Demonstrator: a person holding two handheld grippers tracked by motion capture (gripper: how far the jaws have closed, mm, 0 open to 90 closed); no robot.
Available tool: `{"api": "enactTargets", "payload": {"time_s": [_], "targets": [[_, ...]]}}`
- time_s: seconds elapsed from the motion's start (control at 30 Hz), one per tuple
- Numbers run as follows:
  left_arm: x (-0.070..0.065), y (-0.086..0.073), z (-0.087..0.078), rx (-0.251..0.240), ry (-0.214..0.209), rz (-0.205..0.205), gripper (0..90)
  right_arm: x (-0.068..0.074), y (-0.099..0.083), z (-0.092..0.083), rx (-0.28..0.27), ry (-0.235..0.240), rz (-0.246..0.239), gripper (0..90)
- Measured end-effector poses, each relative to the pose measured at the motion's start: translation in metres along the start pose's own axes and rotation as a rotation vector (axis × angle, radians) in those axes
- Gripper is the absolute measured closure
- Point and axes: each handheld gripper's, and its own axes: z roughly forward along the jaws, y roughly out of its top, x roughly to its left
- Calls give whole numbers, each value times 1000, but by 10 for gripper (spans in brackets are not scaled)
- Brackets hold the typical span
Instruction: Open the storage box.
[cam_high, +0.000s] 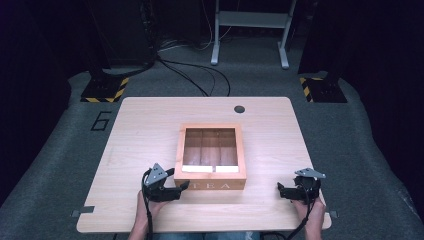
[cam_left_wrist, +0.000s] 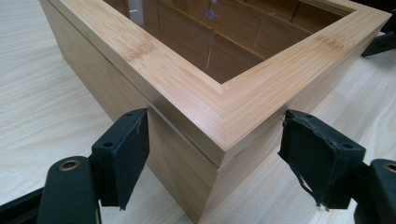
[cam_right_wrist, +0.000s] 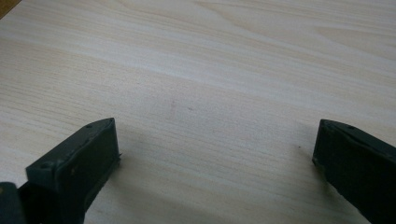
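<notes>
Your left tongs (cam_left_wrist: 212, 154) stand spread around the near left corner of the tea box (cam_high: 211, 156), one pad (cam_left_wrist: 123, 154) close against the box's left side wall, the other pad (cam_left_wrist: 317, 156) just off its front wall; neither pad presses on the wood as far as you can see, so nothing is pinched yet. Right at that corner runs the seam between the bamboo lid (cam_left_wrist: 224, 100) and the body below it, and the lid lies flat and shut, its glass pane showing the dividers inside. Your right tongs (cam_right_wrist: 212, 163) rest spread wide and bare over plain worktop (cam_right_wrist: 196, 70), well off to the right of the box. By my reading the work has barely begun: the corner is framed, but the grip, and lifting the lid, are left.
</notes>
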Motion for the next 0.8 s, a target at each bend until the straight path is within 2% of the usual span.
{"api": "enactTargets", "payload": {"time_s": [0.33, 0.57, 0.6, 0.8], "targets": [[-2, 0, -1, -5, 16, 13, 247, 0, 0, 0, 0, 0, 0, 0], [-4, -1, 0, -24, 22, -2, 247, 0, 0, 0, 0, 0, 0, 0], [-3, -1, -1, -24, 24, 9, 247, 0, 0, 0, 1, 0, 0, 0], [-3, 0, -1, -28, 28, 13, 247, 0, 0, 0, 0, 0, 0, 0]]}}
